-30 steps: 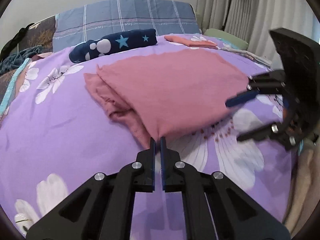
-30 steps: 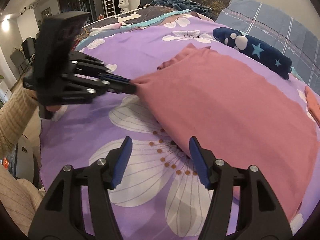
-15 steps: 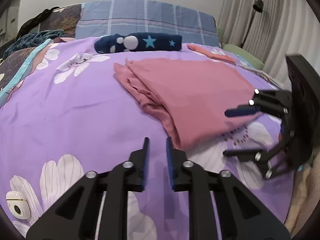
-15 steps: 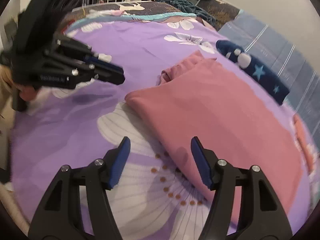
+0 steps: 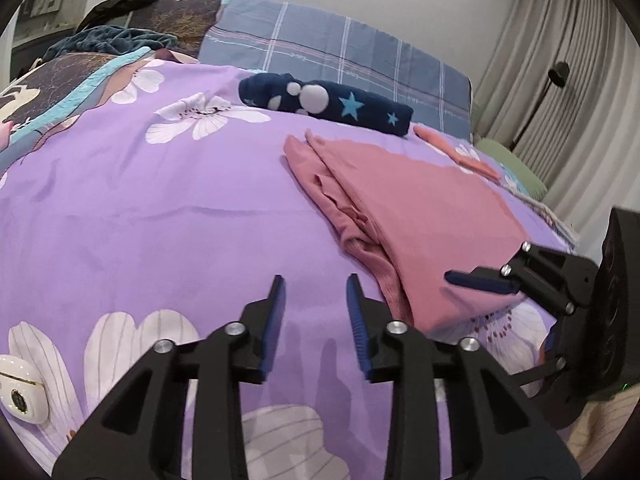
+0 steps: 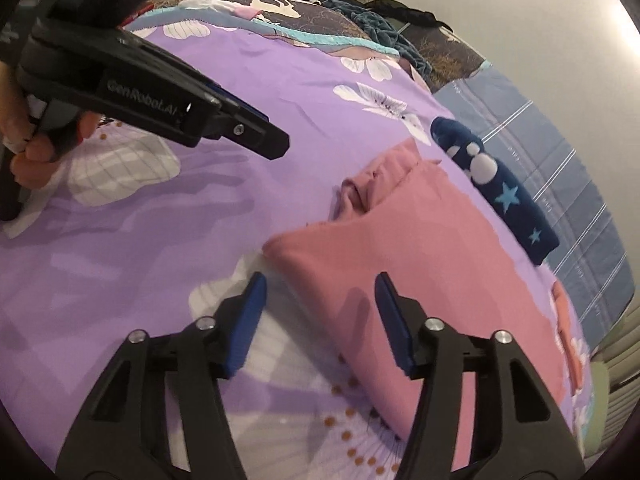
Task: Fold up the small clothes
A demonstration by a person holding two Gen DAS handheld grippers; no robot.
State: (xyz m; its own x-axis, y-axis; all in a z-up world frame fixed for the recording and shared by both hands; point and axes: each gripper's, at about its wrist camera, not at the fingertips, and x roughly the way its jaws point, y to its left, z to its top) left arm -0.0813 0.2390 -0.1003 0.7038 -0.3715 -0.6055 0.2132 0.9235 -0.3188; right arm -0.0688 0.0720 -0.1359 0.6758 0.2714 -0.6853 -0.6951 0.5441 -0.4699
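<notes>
Pink garment (image 5: 420, 216) (image 6: 432, 276), folded over on itself, lying flat on the purple flowered bedspread (image 5: 160, 216) (image 6: 200, 208), right of centre in the left wrist view. Bunched, wrinkled layers showing along its left edge, smooth top layer over them. Nearest corner resting over a white flower print on the bedspread.

Left gripper (image 5: 316, 312), fingers spread apart and holding nothing, hovering over bare bedspread just left of the garment's near corner, not touching the cloth. In the right wrist view, seen from the side at upper left (image 6: 256, 136), held in a hand (image 6: 28, 148), apart from the garment.

Right gripper (image 6: 320, 316), fingers wide apart and empty, positioned at the garment's near edge, one blue pad (image 6: 248, 316) over the bedspread, the other over the pink cloth; whether touching, unclear. In the left wrist view, at the right edge (image 5: 500, 320), its upper finger over the garment's near right corner.

Beyond the garment, a rolled navy cloth with stars and white dots (image 5: 328, 102) (image 6: 496, 188), then a blue plaid pillow (image 5: 340, 52). Small orange-pink cloth (image 5: 460, 148) to the far right. Dark teal blanket (image 5: 108, 38) heaped at the head of the bed. Small white case (image 5: 22, 384) on the bedspread at lower left. Grey curtains (image 5: 540, 80) behind.
</notes>
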